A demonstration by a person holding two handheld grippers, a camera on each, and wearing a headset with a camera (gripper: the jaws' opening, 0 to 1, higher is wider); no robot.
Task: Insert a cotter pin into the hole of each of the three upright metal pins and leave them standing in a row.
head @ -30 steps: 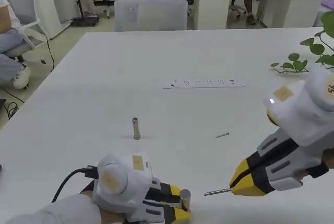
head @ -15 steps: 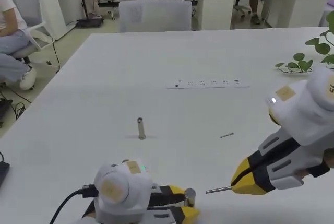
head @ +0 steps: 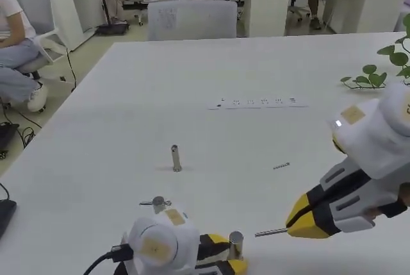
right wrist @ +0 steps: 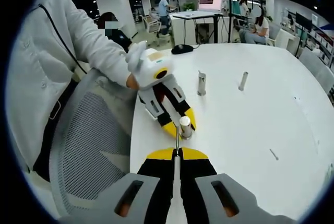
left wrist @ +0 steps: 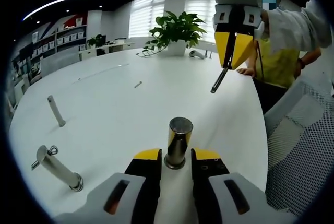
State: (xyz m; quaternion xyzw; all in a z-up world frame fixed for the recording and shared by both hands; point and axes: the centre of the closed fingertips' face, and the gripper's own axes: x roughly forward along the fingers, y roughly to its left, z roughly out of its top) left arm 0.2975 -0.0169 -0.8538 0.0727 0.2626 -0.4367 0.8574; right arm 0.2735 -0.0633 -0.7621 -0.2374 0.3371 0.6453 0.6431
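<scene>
The big white counter (head: 128,95) holds everything. One grey chair (head: 192,18) stands at its far edge. One green plant (head: 384,63) sits at the right side. One long white power strip (head: 256,102) lies flat in the middle, well away from the work.

There are two tools. The left tool (left wrist: 177,157) is down at the near edge. Its jaws are squeezed onto the held metal pin (left wrist: 178,135), which stands up straight with its round top poking out above the yellow tips. The right tool (head: 296,225) hangs in the air off to the right. It is pinched shut on a thin cotter pin (head: 269,231). This points sideways at the held metal pin, and its tip is near but not touching (you can see a little gap).

There are three metal pins. One is the held one. The second pin (head: 158,206) stands just behind the left tool. The third pin (head: 176,158) stands farther back, bare.

There are three cotter pins too. One is in the right tool. The fitted cotter pin (head: 146,203) goes through the top of the second pin. The loose cotter pin (head: 280,166) lies flat on the counter between the right tool and the power strip.
</scene>
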